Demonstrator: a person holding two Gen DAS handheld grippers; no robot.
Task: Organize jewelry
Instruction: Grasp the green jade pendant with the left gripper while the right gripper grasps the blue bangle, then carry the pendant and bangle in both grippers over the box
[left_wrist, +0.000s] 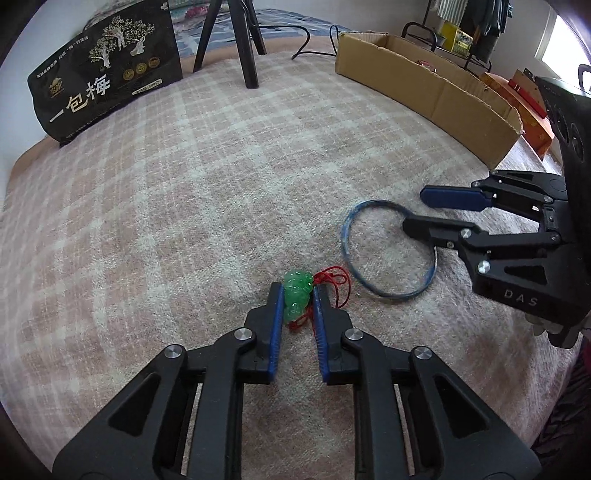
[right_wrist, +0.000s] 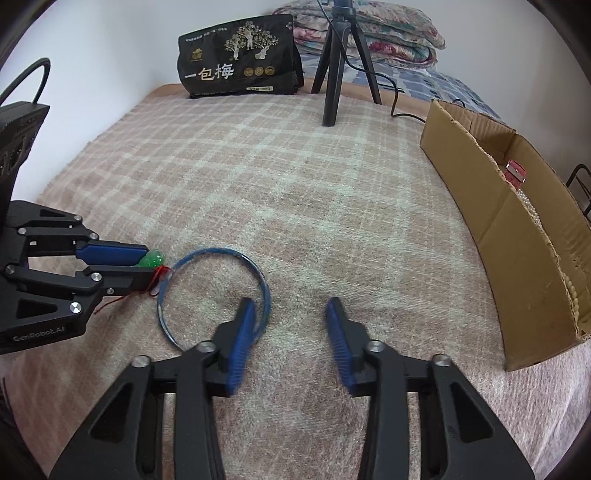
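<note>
Jewelry lies on the bed blanket (left_wrist: 184, 184) before me: my left gripper (left_wrist: 298, 295) is clenched on the green pendant (left_wrist: 297, 299), while my right gripper (right_wrist: 291, 314) is released, its left finger inside the blue bangle (right_wrist: 192, 258). I judge the cardboard box (right_wrist: 517, 258) lies to the right, nearer my right arm.

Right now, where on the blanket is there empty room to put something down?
The wide middle of the plaid blanket is bare, bordered by the black snack bag, the tripod and the cardboard box. It is crowded near the front left, where the green pendant, blue bangle and both grippers sit.
</note>
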